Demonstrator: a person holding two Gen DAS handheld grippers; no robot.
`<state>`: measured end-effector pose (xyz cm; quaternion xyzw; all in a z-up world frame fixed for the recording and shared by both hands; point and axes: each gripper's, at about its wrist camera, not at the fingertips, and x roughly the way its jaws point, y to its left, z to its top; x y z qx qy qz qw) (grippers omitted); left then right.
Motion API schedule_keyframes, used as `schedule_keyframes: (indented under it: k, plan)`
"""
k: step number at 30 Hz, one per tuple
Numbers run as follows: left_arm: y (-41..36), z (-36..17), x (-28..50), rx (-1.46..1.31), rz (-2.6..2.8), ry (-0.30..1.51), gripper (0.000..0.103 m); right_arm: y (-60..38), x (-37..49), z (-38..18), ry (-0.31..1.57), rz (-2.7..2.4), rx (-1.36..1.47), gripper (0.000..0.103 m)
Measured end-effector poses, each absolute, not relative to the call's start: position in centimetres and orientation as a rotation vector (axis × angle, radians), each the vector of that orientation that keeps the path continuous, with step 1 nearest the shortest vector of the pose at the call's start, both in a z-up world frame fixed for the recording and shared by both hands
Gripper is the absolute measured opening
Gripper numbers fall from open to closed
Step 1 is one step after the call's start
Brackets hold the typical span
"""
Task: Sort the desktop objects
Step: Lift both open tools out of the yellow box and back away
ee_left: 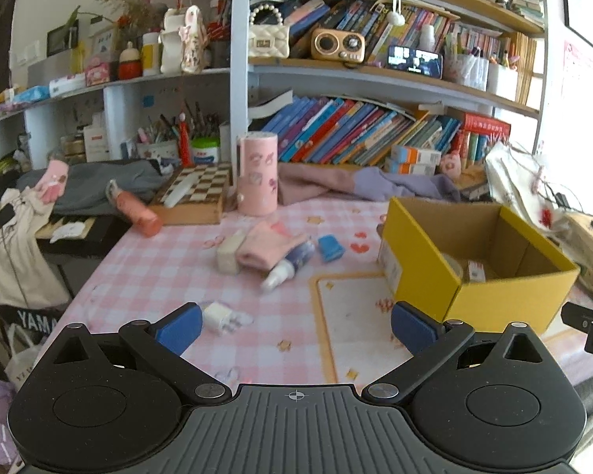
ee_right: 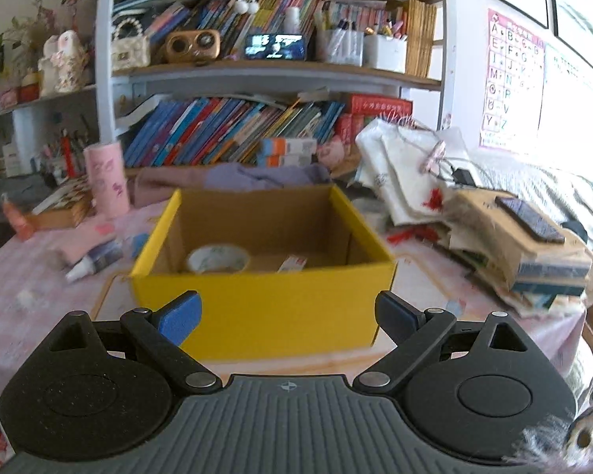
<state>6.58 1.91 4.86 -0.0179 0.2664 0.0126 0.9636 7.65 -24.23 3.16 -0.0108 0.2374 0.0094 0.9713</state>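
Note:
A yellow cardboard box (ee_left: 490, 300) (ee_right: 265, 308) stands open on the pink checked tablecloth (ee_left: 158, 272). Inside lie a tape roll (ee_right: 218, 259) and a small carton (ee_right: 292, 264). Left of the box lie a white charger plug (ee_left: 220, 317), a spray bottle (ee_left: 288, 264) (ee_right: 95, 260), a pink cloth (ee_left: 269, 245), a beige block (ee_left: 228, 253) and a blue cap (ee_left: 331, 248). My left gripper (ee_left: 294, 326) is open and empty above the table, the plug just beyond its left pad. My right gripper (ee_right: 286, 316) is open and empty in front of the box.
A pink cylinder (ee_left: 257, 173) and a chessboard box (ee_left: 195, 193) stand at the back. An orange bottle (ee_left: 138, 213) lies at the left edge. Bookshelves (ee_left: 375, 134) rise behind. Stacked books and paper (ee_right: 514, 245) crowd the right side.

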Motion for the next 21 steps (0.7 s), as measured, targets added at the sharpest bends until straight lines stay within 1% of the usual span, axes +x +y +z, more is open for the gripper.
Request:
schedule_keyframes:
  k: [11,18,21]
  plan:
    - [4.7,3.0,3.4,-0.021,0.026,0.616,0.103,-19.3,3.4,1.1,0.569,0.074,-0.012,0.094]
    - [5.6,1.8,3.2,-0.003,0.026,0.691,0.103,-15.9,3.1,0.1,0.65,0.18,-0.091,0.094]
    - [5.9,1.5,3.1,0.003,0.024,0.711,0.103,-14.5,2.8,0.0,0.657,0.244,-0.127,0.094]
